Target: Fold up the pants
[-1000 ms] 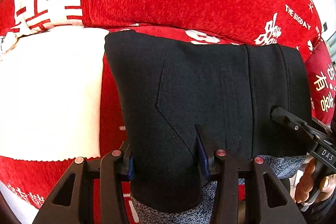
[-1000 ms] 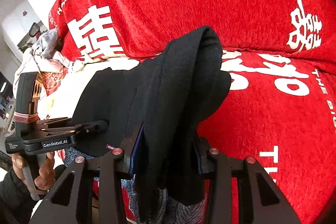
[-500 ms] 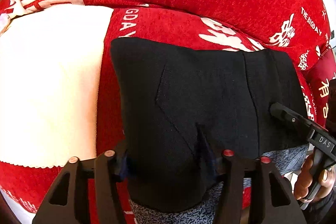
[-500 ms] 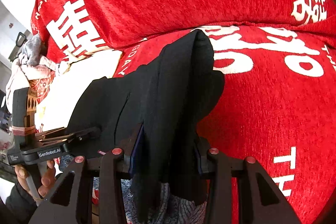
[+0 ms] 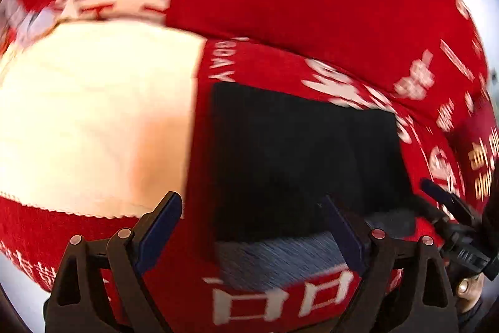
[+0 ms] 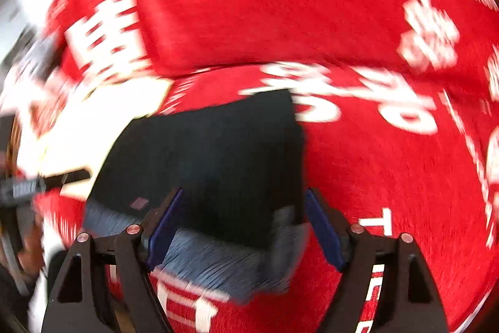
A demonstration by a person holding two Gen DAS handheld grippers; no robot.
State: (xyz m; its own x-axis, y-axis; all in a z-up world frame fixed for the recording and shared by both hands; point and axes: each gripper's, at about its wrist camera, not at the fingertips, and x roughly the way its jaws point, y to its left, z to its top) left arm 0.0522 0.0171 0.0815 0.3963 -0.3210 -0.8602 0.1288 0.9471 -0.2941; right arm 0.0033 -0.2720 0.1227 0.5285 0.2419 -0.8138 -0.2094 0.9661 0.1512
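Left wrist view: left gripper [image 5: 249,227], jaws spread wide, nothing held between the blue pads. Black pants [image 5: 305,158] lie folded into a flat rectangle on the red cover [image 5: 280,5] with white characters; the near edge shows a grey speckled inner layer [image 5: 280,255]. The pants sit ahead of the jaws, apart from the left finger; the right finger overlaps the near edge, contact uncertain. White cloth [image 5: 93,120] lies left of the pants, a red strip between them. Right gripper [image 5: 449,208] shows at the frame's right edge, tips near the pants' right side. Picture blurred.

Right wrist view: right gripper [image 6: 243,223], jaws wide apart, holding nothing. Folded pants [image 6: 212,158] lie flat on the red cover [image 6: 374,177] between and beyond the fingers. Left gripper [image 6: 46,181] appears at the left edge, just beside the pants. Heavy blur.
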